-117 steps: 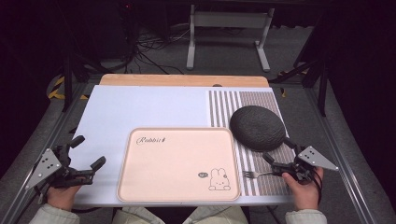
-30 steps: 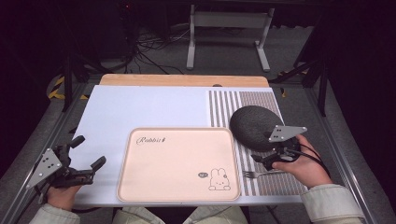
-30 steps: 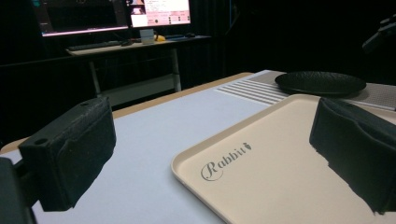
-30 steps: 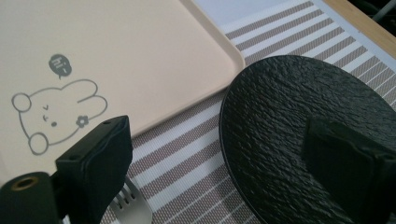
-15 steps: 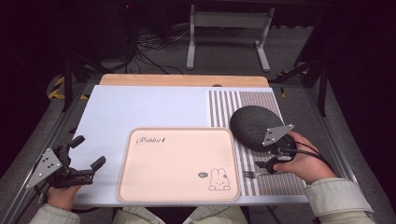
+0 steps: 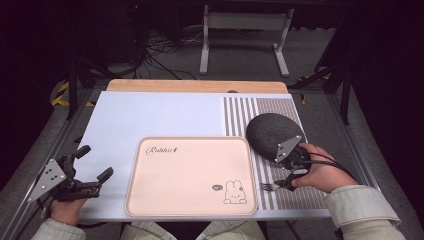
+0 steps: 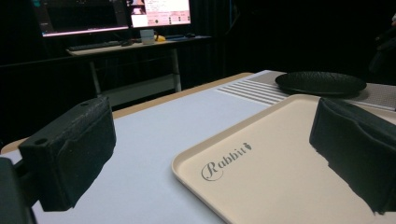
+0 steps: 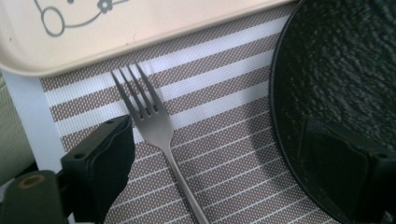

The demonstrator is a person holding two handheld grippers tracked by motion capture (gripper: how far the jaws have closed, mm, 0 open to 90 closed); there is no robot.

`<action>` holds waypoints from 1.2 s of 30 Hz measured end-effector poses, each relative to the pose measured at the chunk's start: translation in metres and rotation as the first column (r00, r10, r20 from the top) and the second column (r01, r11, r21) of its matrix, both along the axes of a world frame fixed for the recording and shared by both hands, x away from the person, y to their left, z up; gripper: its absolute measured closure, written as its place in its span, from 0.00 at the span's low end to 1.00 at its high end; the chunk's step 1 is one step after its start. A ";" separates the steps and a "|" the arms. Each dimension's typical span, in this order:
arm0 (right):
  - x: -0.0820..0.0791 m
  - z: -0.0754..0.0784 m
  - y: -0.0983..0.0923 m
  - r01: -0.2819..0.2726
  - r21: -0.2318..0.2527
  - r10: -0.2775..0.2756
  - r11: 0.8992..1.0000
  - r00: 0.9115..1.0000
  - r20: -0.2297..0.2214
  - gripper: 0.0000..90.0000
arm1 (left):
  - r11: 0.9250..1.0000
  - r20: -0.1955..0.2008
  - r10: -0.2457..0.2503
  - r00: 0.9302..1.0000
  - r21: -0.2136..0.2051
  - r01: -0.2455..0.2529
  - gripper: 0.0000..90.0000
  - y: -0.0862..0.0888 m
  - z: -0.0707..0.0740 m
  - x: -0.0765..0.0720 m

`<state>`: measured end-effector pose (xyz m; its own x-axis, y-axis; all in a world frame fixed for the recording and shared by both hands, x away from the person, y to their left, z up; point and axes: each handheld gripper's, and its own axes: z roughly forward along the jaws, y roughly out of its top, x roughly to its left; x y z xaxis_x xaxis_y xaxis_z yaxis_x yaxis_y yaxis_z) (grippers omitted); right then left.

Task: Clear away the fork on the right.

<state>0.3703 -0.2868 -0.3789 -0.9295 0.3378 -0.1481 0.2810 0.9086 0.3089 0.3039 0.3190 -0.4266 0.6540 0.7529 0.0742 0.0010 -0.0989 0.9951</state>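
Right claw (image 8: 224, 154) released, jaws wide astride a grey metal fork (image 8: 154, 135).
Fork lies untouched on the striped woven placemat (image 8: 224, 116), between pink tray (image 8: 140, 32) and black textured plate (image 8: 345, 93); left claw (image 6: 92, 165) released.

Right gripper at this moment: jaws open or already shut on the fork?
Open. In the right gripper view the right gripper has its jaws wide apart, and the fork lies flat between them on the striped mat, untouched.

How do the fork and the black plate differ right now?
The fork is slim, smooth grey metal; the black plate is broad, round and rough-textured. The fork lies between the open jaws of the right hand-held gripper; the plate sits beside them. Both rest flat on the striped placemat.
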 end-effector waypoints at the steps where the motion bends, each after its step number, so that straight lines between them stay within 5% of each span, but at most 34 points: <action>1: 0.000 -0.001 0.000 -0.006 -0.004 0.006 1.000 1.000 -0.008 0.13 | 1.000 0.000 0.000 1.000 -0.001 0.000 0.01 0.000 0.000 0.000; 16: -0.004 -0.015 0.006 -0.065 -0.060 0.058 0.996 0.993 -0.105 0.13 | 1.000 -0.001 0.000 1.000 0.001 0.000 0.01 0.000 0.000 0.000; 24: -0.005 -0.024 0.009 -0.111 -0.122 0.093 0.986 0.985 -0.147 0.16 | 1.000 0.000 0.000 1.000 0.001 0.000 0.01 0.000 0.000 0.000; 36: -0.006 -0.031 0.008 -0.129 -0.143 0.102 0.981 0.979 -0.177 0.19 | 1.000 -0.001 0.002 1.000 0.003 -0.002 0.01 0.000 0.000 0.000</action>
<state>0.3638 -0.2788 -0.4101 -0.9768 0.2122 -0.0280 0.2074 0.9707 0.1213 0.3039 0.3188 -0.4267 0.6528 0.7537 0.0758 0.0017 -0.1015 0.9948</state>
